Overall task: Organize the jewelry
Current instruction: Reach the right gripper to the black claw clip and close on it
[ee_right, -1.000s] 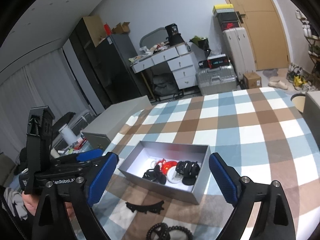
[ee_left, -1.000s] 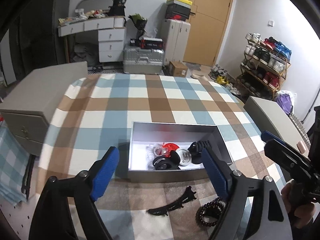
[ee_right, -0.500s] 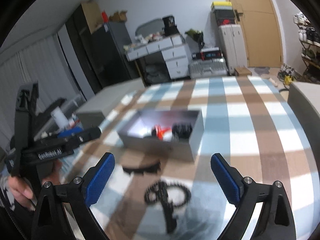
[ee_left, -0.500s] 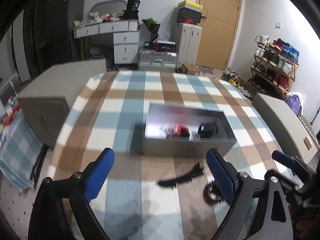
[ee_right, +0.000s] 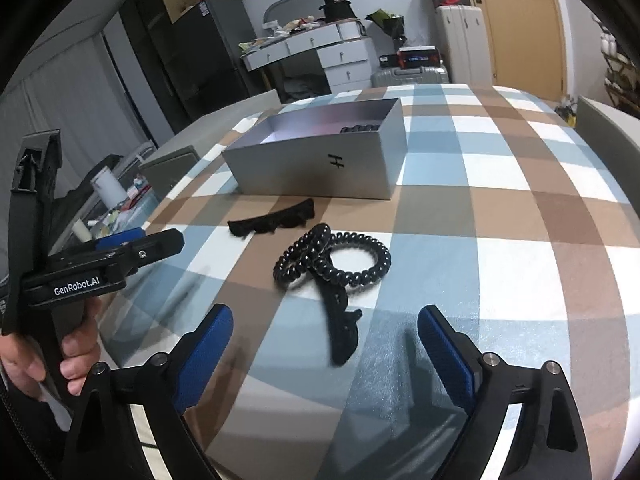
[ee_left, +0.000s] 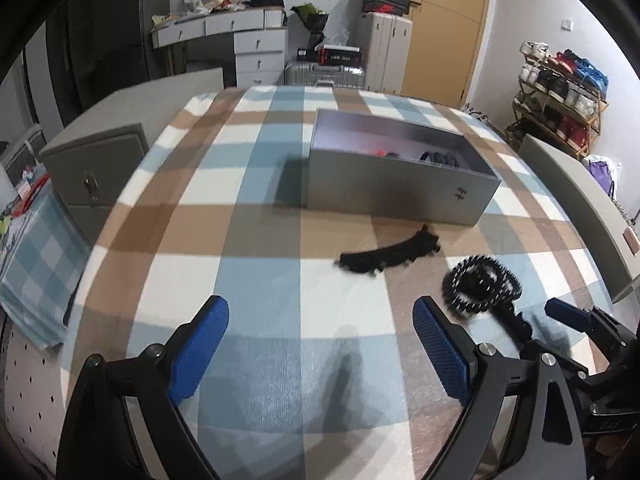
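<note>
A silver open box (ee_left: 396, 188) stands on the plaid tablecloth, with red and black pieces inside; it also shows in the right wrist view (ee_right: 320, 156). In front of it lie a black curved hair piece (ee_left: 390, 255) (ee_right: 274, 222), black coiled hair ties (ee_left: 482, 288) (ee_right: 332, 260) and a black clip (ee_right: 340, 328) under the coils. My left gripper (ee_left: 320, 344) is open and empty above the cloth, left of the coils. My right gripper (ee_right: 326, 354) is open and empty, with the clip between its fingers' line of view.
Grey cabinets stand at the table's left (ee_left: 92, 160) and right (ee_left: 576, 208). A shoe rack (ee_left: 560, 96), suitcases (ee_left: 384, 56) and a white desk (ee_left: 224, 40) are in the room behind. The left gripper body shows in the right wrist view (ee_right: 80, 272).
Both grippers have pulled back and dropped lower toward the table's near side. The box now looks farther off and its contents are mostly hidden behind its wall. The loose pieces have not moved.
</note>
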`<state>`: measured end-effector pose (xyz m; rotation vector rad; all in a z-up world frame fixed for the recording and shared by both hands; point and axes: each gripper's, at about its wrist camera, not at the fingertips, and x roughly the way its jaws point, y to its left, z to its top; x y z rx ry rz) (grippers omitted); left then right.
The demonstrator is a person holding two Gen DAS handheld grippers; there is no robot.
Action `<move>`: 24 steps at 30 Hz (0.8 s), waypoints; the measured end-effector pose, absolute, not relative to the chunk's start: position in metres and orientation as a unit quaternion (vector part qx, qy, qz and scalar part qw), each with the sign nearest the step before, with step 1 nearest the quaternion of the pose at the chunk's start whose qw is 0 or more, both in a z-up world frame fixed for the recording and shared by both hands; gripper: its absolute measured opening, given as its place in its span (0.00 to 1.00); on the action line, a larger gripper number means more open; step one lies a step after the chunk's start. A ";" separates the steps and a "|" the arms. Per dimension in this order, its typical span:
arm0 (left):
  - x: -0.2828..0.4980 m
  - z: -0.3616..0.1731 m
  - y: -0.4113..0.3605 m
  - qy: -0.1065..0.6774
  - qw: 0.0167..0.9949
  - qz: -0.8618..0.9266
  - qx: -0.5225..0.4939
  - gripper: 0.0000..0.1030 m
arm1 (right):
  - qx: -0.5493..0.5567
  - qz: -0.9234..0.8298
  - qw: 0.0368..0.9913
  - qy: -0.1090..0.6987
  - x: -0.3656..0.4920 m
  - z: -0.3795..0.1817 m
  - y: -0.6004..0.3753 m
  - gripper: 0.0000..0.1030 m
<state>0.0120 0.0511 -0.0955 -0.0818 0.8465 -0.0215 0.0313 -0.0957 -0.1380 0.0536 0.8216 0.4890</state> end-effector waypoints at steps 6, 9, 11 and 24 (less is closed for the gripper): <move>0.010 -0.105 0.052 0.428 0.902 -0.009 -0.046 0.88 | 0.008 0.228 0.889 0.397 0.033 -0.142 -0.091 0.78; 0.009 -0.107 0.050 0.433 0.900 -0.012 -0.046 0.88 | -0.008 0.227 0.890 0.396 0.033 -0.144 -0.086 0.68; 0.009 -0.107 0.049 0.433 0.900 -0.014 -0.042 0.88 | -0.015 0.224 0.891 0.394 0.033 -0.145 -0.084 0.65; 0.009 -0.102 0.039 0.432 0.902 -0.021 -0.018 0.88 | -0.035 0.220 0.892 0.392 0.034 -0.147 -0.082 0.23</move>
